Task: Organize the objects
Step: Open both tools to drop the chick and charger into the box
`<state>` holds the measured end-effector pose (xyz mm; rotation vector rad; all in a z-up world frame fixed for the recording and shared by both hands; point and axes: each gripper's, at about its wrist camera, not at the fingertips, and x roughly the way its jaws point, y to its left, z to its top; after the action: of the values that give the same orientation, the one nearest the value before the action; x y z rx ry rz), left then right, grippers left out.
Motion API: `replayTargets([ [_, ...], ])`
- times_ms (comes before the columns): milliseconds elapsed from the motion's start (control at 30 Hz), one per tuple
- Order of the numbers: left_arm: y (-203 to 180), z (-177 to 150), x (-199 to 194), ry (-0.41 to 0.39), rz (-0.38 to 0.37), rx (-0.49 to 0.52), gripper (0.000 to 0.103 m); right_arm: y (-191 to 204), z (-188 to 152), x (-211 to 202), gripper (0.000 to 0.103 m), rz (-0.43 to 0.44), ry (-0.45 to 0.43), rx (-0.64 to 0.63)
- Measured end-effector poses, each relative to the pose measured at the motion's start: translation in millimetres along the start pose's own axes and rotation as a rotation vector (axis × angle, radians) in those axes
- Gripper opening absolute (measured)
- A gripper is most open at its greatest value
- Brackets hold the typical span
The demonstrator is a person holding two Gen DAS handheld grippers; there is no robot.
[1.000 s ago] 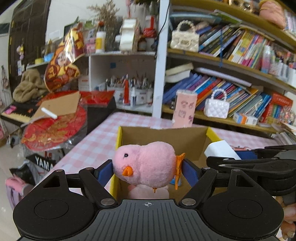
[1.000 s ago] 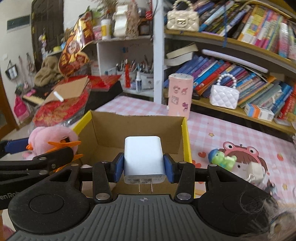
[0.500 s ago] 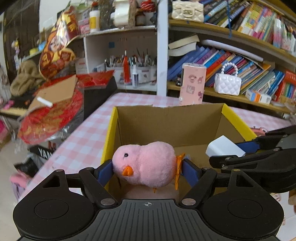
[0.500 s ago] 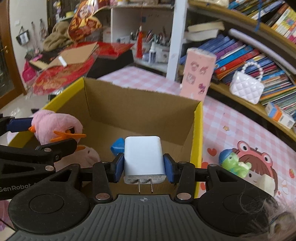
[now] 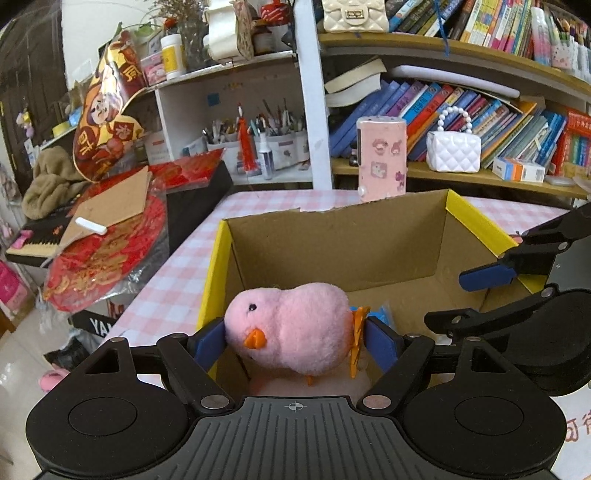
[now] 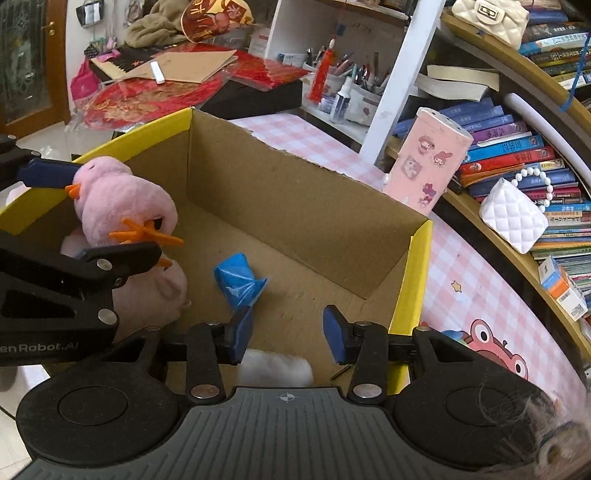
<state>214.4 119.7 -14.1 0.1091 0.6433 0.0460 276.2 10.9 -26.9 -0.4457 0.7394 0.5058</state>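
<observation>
Over the box (image 5: 218,258), the chick (image 5: 288,332) lies crosswise, beak leftward.

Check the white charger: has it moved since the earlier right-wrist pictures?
Yes. It has left the right claw and dropped into the cardboard box, below the pads.

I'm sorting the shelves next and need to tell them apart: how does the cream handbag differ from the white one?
The cream handbag sits on the upper shelf; the white handbag stands on the lower shelf. The cream handbag shows a gold clasp on its flap; the white handbag shows none. The white handbag has a beaded loop handle standing upright; no handle shows on the cream handbag. Both are small and quilted.
</observation>
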Motion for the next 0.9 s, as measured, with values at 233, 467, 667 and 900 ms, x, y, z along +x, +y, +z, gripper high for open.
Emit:
replayTargets([
  [233, 9, 1, -12, -0.039, -0.019, -0.067, 0.083, -4, 1, -12, 0.046, 0.008, -0.047, 0.051],
  [467, 15, 6, -33, -0.096, -0.009, -0.086, 0.087, 1, 4, -32, 0.050, -0.027, -0.121, 0.076],
  [667, 20, 5, -54, -0.141, -0.007, -0.113, 0.091, 5, 2, -56, 0.055, -0.098, -0.193, 0.128],
  [900, 23, -9, -78, -0.159, -0.005, -0.131, 0.095, 7, -12, -87, 0.059, -0.161, -0.255, 0.239],
])
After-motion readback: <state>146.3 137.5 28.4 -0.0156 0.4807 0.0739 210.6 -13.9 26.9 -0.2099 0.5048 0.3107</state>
